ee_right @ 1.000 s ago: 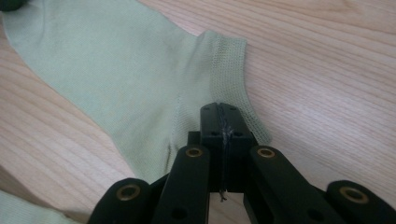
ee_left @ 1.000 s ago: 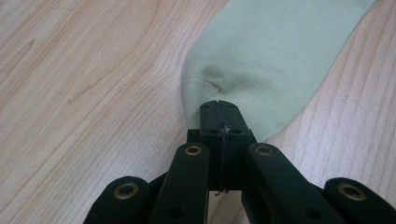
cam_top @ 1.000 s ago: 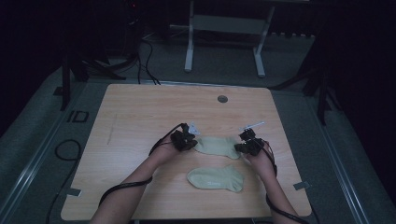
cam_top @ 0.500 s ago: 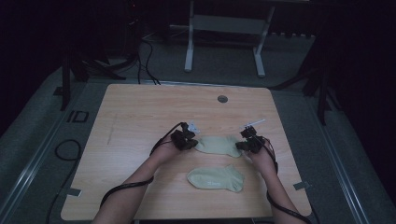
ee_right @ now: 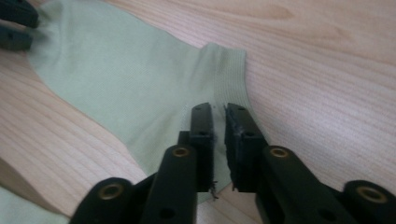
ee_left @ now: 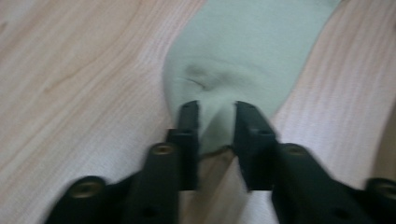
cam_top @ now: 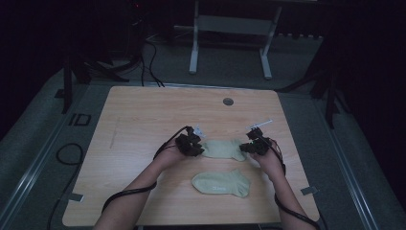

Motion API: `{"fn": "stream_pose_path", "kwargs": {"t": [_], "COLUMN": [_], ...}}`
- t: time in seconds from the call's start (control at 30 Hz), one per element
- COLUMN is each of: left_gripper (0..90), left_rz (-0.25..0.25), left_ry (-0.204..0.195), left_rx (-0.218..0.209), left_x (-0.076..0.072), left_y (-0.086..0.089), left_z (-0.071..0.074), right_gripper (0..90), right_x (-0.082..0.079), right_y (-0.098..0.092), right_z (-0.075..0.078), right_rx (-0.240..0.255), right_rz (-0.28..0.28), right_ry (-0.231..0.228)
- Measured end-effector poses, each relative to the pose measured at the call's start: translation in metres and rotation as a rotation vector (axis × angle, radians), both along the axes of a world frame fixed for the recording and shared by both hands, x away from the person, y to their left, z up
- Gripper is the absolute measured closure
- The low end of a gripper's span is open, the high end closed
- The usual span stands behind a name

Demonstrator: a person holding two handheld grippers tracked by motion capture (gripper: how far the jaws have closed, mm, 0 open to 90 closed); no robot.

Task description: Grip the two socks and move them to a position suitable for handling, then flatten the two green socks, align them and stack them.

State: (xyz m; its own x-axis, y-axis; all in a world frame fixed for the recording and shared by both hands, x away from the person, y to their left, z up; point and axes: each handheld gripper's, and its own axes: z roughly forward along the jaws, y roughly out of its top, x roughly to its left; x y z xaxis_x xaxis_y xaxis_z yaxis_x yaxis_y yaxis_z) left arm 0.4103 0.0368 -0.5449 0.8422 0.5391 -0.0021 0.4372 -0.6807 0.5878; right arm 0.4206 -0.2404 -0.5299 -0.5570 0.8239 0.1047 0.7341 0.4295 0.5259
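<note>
Both hand-held grippers are just opening. Your left hand-held gripper (ee_left: 215, 128) is letting go of the pale green cotton sock (cam_top: 223, 149) at nine o'clock, your right hand-held gripper (ee_right: 218, 125) at three. Sock lying flat mid-worktop (cam_top: 143, 115); second pale green sock (cam_top: 222, 183) at six. Lift straight off, avoiding snagging fabric.

We saw matt, finely ribbed knit cloth on the sock (ee_right: 121, 84), and smooth pale wood-grain on the table (ee_right: 327, 60)
</note>
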Motion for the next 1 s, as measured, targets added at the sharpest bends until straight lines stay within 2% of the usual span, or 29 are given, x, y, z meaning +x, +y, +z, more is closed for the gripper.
{"fn": "stream_pose_path", "kwargs": {"t": [0.07, 0.13, 0.23, 0.3, 0.4, 0.53, 0.6, 0.63, 1.0], "left_gripper": [59.2, 56.8, 55.7, 53.7, 52.7, 52.1, 52.0, 52.0, 52.0], "left_rz": [0.016, 0.013, 0.014, 0.013, 0.024, 0.037, 0.042, 0.042, 0.008], "left_ry": [0.001, 0.001, 0.004, 0.010, 0.011, 0.007, 0.018, 0.017, 0.031], "left_rx": [-0.006, -0.008, -0.009, -0.016, -0.022, -0.030, -0.035, -0.041, -0.044], "left_x": [-0.002, -0.005, -0.008, -0.014, -0.020, -0.029, -0.032, -0.038, -0.068], "left_y": [0.000, 0.001, 0.001, 0.003, 0.006, 0.011, 0.013, 0.015, 0.020], "left_z": [0.003, 0.006, 0.008, 0.012, 0.017, 0.024, 0.025, 0.027, 0.035], "right_gripper": [75.1, 69.9, 68.1, 62.5, 59.6, 58.3, 57.5, 57.3, 56.6], "right_x": [0.000, -0.001, -0.003, -0.008, -0.014, -0.022, -0.024, -0.026, -0.052], "right_y": [0.001, 0.001, 0.002, 0.003, 0.003, 0.004, 0.004, 0.004, -0.008], "right_z": [0.003, 0.006, 0.008, 0.012, 0.015, 0.018, 0.018, 0.018, 0.025], "right_rx": [-0.005, 0.003, 0.003, 0.007, 0.008, 0.009, 0.010, 0.009, 0.018], "right_rz": [0.003, 0.011, 0.015, 0.036, 0.056, 0.079, 0.086, 0.089, 0.096], "right_ry": [-0.004, -0.011, -0.020, -0.029, -0.031, -0.037, -0.036, -0.038, -0.060]}}
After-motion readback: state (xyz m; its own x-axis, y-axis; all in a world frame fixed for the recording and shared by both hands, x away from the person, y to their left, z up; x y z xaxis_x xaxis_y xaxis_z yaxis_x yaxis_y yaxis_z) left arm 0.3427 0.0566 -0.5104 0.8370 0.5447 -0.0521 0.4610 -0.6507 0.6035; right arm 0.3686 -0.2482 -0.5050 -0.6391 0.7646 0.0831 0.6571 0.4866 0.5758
